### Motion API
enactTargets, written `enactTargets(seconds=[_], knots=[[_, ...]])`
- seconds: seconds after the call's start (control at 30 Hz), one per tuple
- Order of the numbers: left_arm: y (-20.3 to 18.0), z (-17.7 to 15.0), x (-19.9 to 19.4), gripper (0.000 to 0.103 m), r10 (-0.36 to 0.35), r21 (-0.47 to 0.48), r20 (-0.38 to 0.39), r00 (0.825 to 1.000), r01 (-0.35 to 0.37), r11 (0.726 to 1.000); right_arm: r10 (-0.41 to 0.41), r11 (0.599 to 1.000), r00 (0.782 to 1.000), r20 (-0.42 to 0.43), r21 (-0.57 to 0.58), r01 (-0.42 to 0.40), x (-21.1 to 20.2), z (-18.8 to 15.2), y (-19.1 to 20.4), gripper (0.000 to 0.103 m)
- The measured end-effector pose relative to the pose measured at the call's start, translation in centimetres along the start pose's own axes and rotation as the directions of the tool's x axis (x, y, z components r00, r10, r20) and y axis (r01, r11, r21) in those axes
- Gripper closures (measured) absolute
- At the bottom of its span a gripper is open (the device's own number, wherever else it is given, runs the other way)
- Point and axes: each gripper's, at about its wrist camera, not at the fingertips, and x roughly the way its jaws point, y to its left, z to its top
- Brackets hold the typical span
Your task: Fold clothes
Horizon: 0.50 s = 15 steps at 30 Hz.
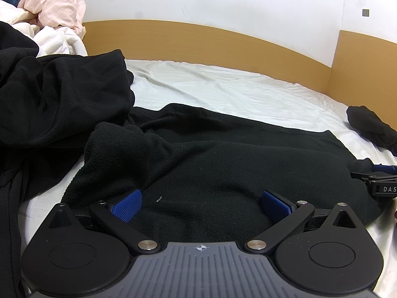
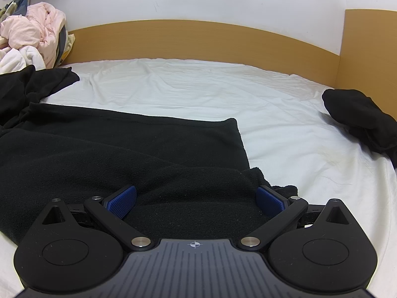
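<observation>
On the white sheet (image 2: 285, 136), a fuzzy black garment (image 2: 124, 154) lies partly folded beneath both spread-wide hand-held grippers (image 1: 201, 204) (image 2: 196, 200).

Garment (image 2: 119, 149) lies spread on bed (image 2: 198, 87), centre-left of frame. Clothes pile (image 2: 32, 39) occupies upper left. Second garment (image 2: 359, 116) lies at right edge.

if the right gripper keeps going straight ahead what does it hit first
Most likely the black fleece garment: the right gripper is open just above it, fingers straddling a raised fold. Beyond lies bare white sheet, then the wooden headboard.
</observation>
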Motion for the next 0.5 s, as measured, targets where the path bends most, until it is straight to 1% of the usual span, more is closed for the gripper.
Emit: enactTargets(seconds=[0.2, 0.3, 0.5], knots=[[0.57, -0.07, -0.30, 0.000, -0.027, -0.026, 0.010, 1.000, 0.027, 0.999, 0.002, 1.000, 1.000, -0.002, 0.002, -0.002, 0.00, 0.03, -0.02, 0.000], [0.49, -0.07, -0.21, 0.001, -0.025, -0.023, 0.008, 1.000, 0.025, 0.999, 0.002, 1.000, 1.000, -0.002, 0.001, -0.002, -0.01, -0.02, 0.00, 0.000], [0.94, -0.07, -0.29, 0.001, -0.043, -0.047, 0.017, 0.999, 0.044, 0.998, 0.002, 1.000, 1.000, -0.002, 0.002, -0.002, -0.02, -0.03, 0.01, 0.000]])
